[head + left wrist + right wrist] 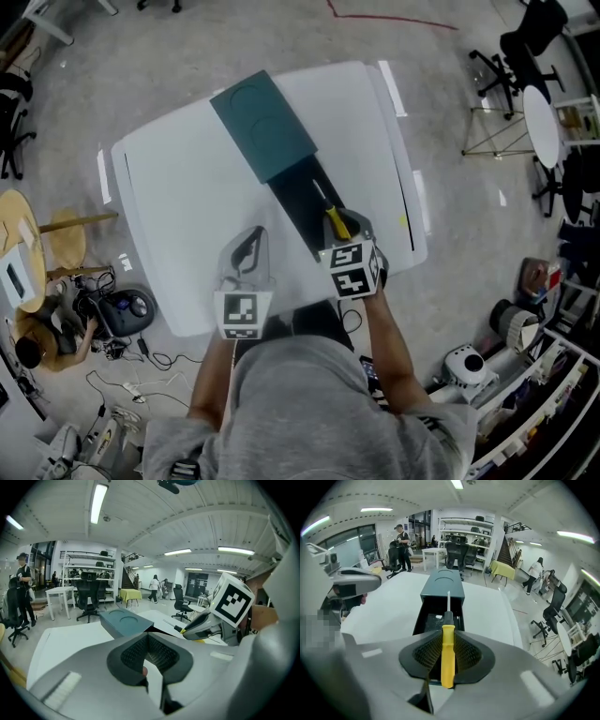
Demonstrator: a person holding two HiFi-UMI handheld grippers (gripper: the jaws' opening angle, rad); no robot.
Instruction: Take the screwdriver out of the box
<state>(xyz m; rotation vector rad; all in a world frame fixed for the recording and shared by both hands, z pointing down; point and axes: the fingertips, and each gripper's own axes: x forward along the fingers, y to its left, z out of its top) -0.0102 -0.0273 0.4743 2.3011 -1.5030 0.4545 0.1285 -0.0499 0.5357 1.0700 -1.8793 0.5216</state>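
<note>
On a white tabletop (178,178) seen from above, a teal box (265,124) lies at a slant, running from the middle of the far edge toward the near right corner. Its dark inner tray (302,197) is slid out toward the near edge. The right gripper (343,228) hangs over the near end of that tray, its jaws clamped on the yellow handle of the screwdriver (335,221). In the right gripper view the handle (447,656) stands upright between the two ribbed pads, and the thin metal shaft points away over the open tray toward the teal sleeve. The left gripper (247,236) hovers over the near edge of the tabletop, just to the left of the tray and apart from it. Its jaws are closed tip to tip with nothing between them, as the left gripper view (149,641) also shows. Beyond the table lies a grey floor with office chairs (506,56), and a person (400,540) stands far off by white desks.
</note>
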